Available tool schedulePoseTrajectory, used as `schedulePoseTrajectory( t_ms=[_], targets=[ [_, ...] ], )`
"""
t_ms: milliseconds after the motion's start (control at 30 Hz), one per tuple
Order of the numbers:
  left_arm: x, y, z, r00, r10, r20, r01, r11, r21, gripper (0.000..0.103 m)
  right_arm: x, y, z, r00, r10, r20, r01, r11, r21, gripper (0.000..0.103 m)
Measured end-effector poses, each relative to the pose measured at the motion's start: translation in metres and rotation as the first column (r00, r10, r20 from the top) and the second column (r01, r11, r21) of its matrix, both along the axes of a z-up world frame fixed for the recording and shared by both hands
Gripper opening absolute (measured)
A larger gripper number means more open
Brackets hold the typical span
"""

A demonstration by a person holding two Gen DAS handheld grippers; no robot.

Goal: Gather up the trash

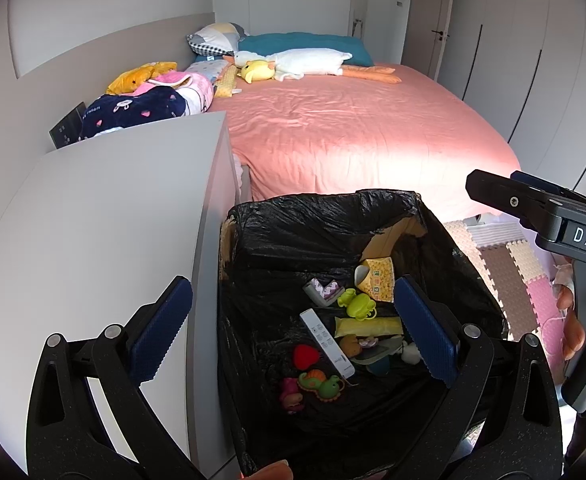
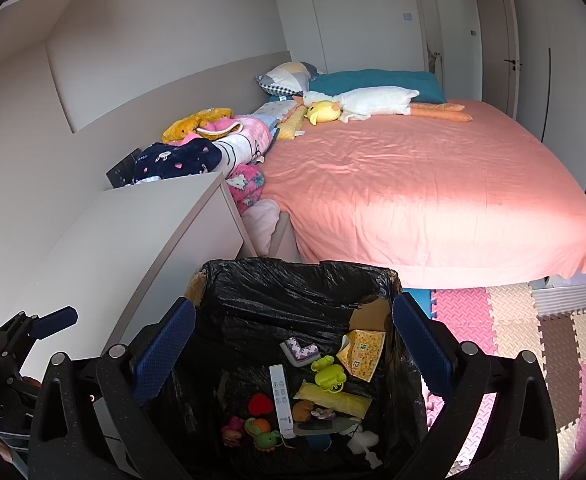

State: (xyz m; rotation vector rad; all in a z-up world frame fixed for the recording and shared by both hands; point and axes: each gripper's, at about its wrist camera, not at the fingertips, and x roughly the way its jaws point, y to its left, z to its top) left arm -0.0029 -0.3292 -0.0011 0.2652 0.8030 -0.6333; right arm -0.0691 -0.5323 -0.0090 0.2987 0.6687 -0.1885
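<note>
Above the bin (image 2: 293,280), both grippers' fingers spread, empty, bin's near rim cut off.

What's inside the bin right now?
Inside the bin: white remote, yellow carton, green toy, red heart, dinosaur toy. Anything beneath these is covered.

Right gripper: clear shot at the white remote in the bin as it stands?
Probably yes. The right gripper is open and empty above the open bin, and the white remote lies on top of the pile, uncovered. The small toys beside it crowd the fingers somewhat.
</note>
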Motion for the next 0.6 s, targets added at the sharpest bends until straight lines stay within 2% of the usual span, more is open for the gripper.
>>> schedulePoseTrajectory(
  t_ms=[600],
  targets=[
    [-0.0007, 0.0034, 0.0014, 1.000, 0.010, 0.020, -0.010, 1.000, -0.024, 0.097, -0.0022, -0.0013, -0.0029, 1.000, -0.001, -0.007, 0.001, 1.000, 0.001, 0.099]
  ],
)
